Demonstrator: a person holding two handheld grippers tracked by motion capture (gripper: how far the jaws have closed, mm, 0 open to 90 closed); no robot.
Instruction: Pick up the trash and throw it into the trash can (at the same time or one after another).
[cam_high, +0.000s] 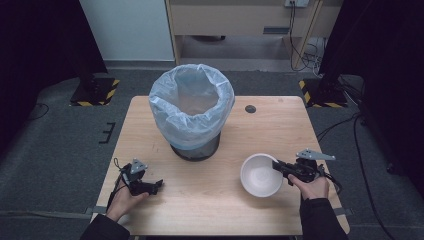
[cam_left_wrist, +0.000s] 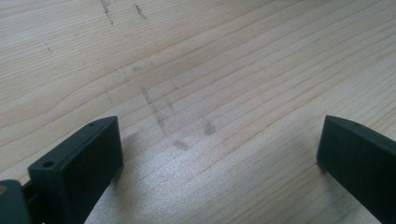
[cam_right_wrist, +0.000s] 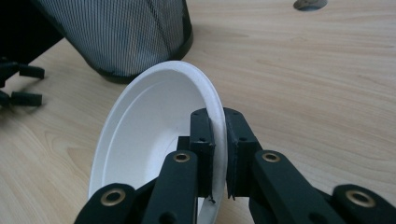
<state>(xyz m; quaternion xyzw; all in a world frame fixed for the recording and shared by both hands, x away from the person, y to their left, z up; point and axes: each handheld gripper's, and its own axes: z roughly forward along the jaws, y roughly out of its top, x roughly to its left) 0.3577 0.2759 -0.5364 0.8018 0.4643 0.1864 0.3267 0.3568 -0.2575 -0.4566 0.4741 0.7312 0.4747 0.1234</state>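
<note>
A white paper bowl (cam_high: 260, 174) hangs just above the wooden table (cam_high: 210, 210) at the right, tilted in the right gripper view (cam_right_wrist: 149, 135). My right gripper (cam_high: 278, 167) is shut on the bowl's rim, one jaw inside and one outside (cam_right_wrist: 218, 149). My left gripper (cam_high: 156, 186) rests low over the table at the front left; its jaws stand wide apart with bare wood between them (cam_left_wrist: 219, 154). A black mesh bin (cam_high: 192, 111) lined with a pale plastic bag stands at the table's middle back.
The bin's mesh wall (cam_right_wrist: 121, 32) rises close behind the bowl. A round cable hole (cam_high: 250, 108) sits at the back right of the table. Grey carpet and black stands surround the table.
</note>
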